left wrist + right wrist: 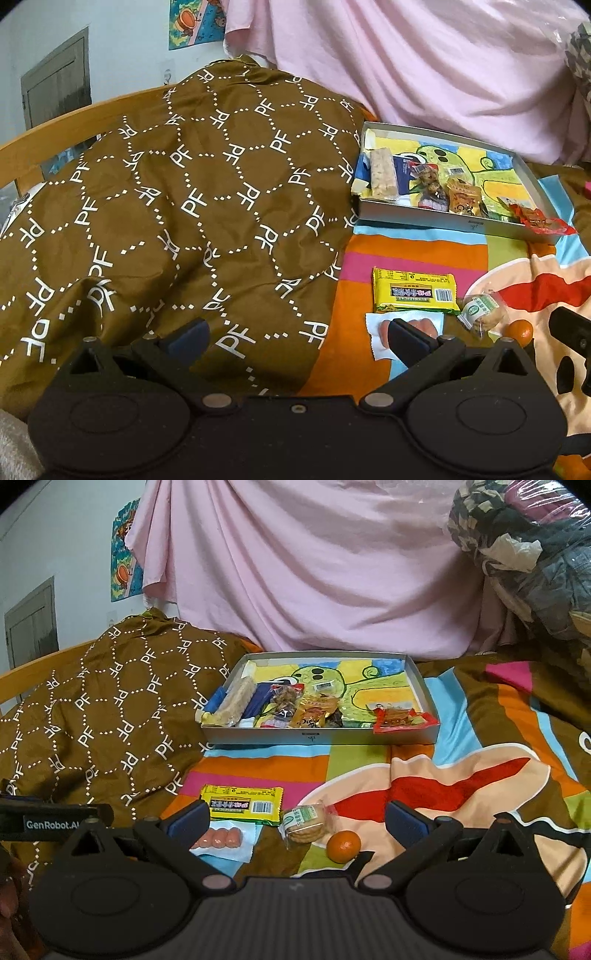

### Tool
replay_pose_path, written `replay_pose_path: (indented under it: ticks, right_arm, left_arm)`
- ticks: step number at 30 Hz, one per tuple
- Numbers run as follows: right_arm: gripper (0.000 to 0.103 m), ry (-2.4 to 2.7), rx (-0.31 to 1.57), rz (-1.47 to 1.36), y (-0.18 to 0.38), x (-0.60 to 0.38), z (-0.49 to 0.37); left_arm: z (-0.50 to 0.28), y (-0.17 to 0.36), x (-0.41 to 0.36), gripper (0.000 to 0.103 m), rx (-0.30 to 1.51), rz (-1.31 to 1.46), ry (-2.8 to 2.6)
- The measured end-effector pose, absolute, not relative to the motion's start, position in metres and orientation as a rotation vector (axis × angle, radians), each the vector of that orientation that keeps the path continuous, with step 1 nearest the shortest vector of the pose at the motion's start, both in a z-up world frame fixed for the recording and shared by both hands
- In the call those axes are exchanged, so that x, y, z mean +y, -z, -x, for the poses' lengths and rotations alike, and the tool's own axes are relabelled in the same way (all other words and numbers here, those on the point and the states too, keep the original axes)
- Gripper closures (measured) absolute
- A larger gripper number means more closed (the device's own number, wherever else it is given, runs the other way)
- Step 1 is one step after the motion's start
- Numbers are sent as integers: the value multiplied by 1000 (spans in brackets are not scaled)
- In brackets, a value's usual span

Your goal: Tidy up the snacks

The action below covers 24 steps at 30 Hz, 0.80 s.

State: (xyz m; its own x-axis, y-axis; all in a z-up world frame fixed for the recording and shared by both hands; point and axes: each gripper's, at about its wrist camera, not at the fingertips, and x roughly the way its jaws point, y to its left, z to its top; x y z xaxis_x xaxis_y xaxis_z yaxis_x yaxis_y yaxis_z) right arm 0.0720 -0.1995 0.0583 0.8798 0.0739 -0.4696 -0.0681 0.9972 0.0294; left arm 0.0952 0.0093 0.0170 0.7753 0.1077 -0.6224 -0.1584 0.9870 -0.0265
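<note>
A shallow grey box (317, 735) lies on the bed and holds several snack packets; a red packet (400, 720) hangs over its front right corner. The box also shows in the left wrist view (424, 218). In front of it lie a yellow packet (242, 805), a sausage pack (221, 839), a clear biscuit packet (306, 821) and a small orange (343, 845). My right gripper (295, 821) is open and empty, just above these loose snacks. My left gripper (301, 339) is open and empty, over the brown blanket, its right finger in front of the sausage pack (406, 326).
A brown PF-patterned blanket (166, 206) is heaped on the left by a wooden bed rail (48, 140). A pink sheet (314, 572) hangs behind the box. Bagged bedding (535, 554) is piled at the back right. A striped colourful cover (461, 775) lies under the snacks.
</note>
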Motion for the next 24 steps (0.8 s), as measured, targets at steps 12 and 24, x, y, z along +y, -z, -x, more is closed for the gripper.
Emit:
replay_pose_path:
  ticks: [12,24]
  right_arm:
    - [0,-91,558,80,-65,-200,-78]
    - [0,-165,673,131,-60,-193,-89]
  left_arm:
    - [-100,-16,5,1,685,66,-120]
    - [-112,-17,-2,1,685,45,-74]
